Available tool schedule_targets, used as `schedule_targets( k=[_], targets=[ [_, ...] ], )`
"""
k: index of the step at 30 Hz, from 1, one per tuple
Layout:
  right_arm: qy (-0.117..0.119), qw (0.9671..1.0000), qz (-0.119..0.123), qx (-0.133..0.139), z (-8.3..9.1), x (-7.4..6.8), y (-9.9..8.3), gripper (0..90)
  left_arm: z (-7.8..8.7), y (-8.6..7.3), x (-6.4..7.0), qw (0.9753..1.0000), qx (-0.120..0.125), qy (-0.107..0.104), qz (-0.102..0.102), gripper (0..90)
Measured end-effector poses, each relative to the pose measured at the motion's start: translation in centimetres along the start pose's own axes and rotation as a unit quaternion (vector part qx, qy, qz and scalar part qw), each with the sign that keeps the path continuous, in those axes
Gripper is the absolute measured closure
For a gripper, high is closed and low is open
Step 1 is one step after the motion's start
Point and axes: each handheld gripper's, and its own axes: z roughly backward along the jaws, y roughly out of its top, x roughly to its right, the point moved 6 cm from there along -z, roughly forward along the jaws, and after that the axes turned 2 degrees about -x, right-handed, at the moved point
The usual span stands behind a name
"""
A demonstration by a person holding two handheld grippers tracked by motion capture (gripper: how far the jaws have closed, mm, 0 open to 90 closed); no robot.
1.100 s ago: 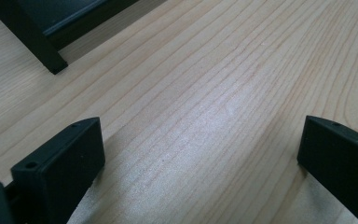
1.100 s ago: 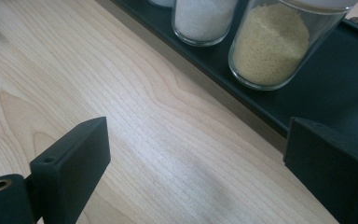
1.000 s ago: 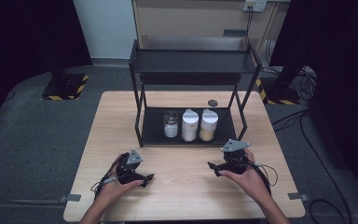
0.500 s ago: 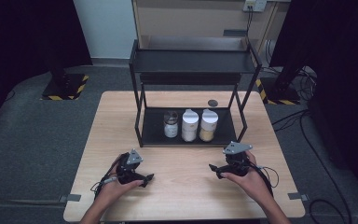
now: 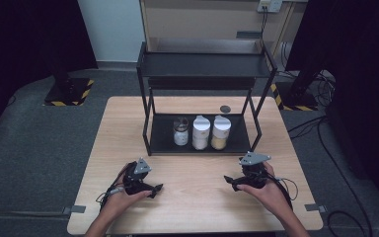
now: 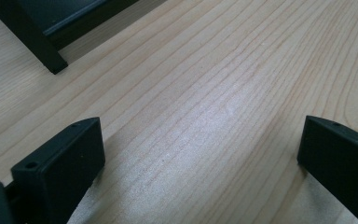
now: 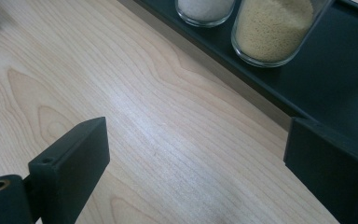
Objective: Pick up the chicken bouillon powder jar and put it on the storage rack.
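A black two-tier metal rack (image 5: 203, 66) stands at the middle back of the wooden table (image 5: 197, 207). On its lower shelf (image 5: 165, 136) sit three glass jars: a small dark-lidded jar (image 5: 180, 131), a white-lidded jar of white grains (image 5: 201, 132) and a white-lidded jar of yellow grains (image 5: 220, 132). The yellow-grain jar (image 7: 275, 30) and white-grain jar (image 7: 205, 9) stand close ahead in the right gripper view. My left gripper (image 5: 154, 188) rests on the table at the front left, open and empty. My right gripper (image 5: 230, 181) rests at the front right, open and empty.
A small dark round object (image 5: 224, 108) lies on the table behind the rack. The rack's front left leg (image 6: 37, 46) shows in the left gripper view. Cables trail from both grippers. Dark floor surrounds the table.
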Motion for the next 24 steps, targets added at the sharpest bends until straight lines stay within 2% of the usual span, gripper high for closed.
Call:
schedule_targets(
  k=[11, 24],
  targets=[
    [0.011, 0.9999, 0.002, 0.011, 0.0, 0.2, -0.7, 6.4, 0.0, 0.0, 0.0, 1.0, 0.0, 0.0, 0.0, 0.0],
    [0.021, 0.9997, 0.002, 0.009, -0.4, 0.2, -1.4, 6.3, 0.0, 0.0, 0.0, 1.0, 0.0, 0.0, 0.0, 0.0]
  ],
)
